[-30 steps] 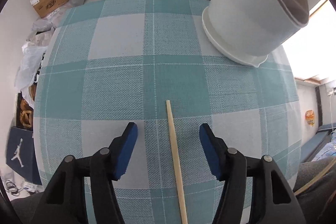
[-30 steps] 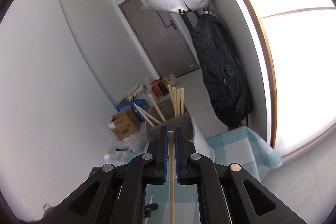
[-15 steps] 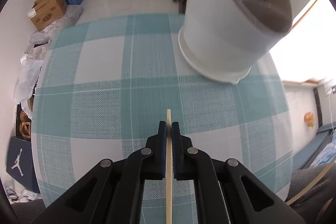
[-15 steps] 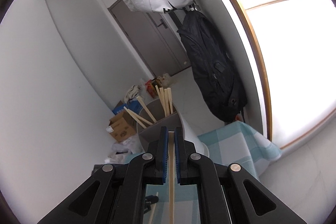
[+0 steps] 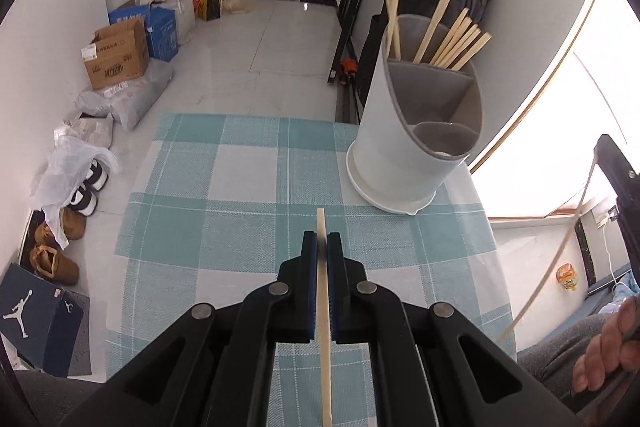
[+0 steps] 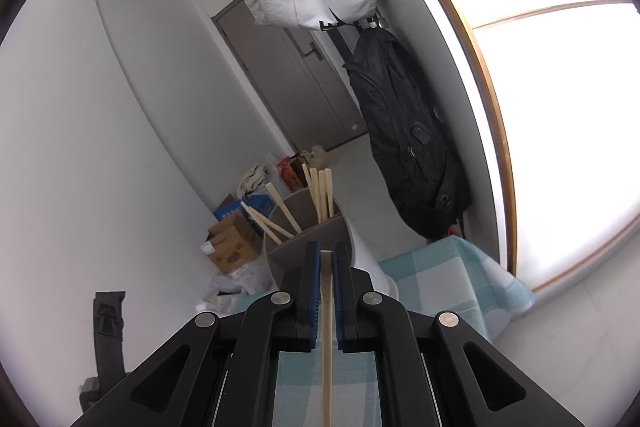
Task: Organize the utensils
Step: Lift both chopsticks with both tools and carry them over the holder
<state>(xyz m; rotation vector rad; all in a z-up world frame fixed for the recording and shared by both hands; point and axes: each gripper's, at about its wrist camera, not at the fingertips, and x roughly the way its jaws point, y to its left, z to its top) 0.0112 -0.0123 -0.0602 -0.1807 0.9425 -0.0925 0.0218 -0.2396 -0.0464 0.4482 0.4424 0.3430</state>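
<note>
- The checked tablecloth (image 5: pixel 224 211) covers the table, and the white utensil holder (image 5: pixel 396 147) stands on it toward the far right corner in the left wrist view, ahead of the left gripper and off to its right.
- The holder's back compartment already bristles with chopsticks (image 5: pixel 452 39) leaning at mixed angles; the middle compartment looks empty, and the small round front one (image 5: pixel 444 139) shows only a pale patch low down that I cannot make out.
- The left gripper (image 5: pixel 322 247) is clenched on a single chopstick (image 5: pixel 323 307), whose long axis runs along the fingers, tip poking just past them and pointing toward the holder's base. It appears lifted clear of the cloth.
- The right gripper (image 6: pixel 327 259) is likewise clamped on its own chopstick (image 6: pixel 327 347), long axis again along the fingers. The holder (image 6: pixel 308 239) sits right behind its fingertips in that view, so I judge the right hand the nearer and better lined up for a drop into the back compartment.
- The left stick would need tilting upright and carrying right before it could go in.
- Readable marks: a Jumpman logo on the dark blue box (image 5: pixel 28 311) on the floor. The cardboard carton (image 5: pixel 116 55) and blue box (image 5: pixel 158 29) carry print too small to read.
</note>
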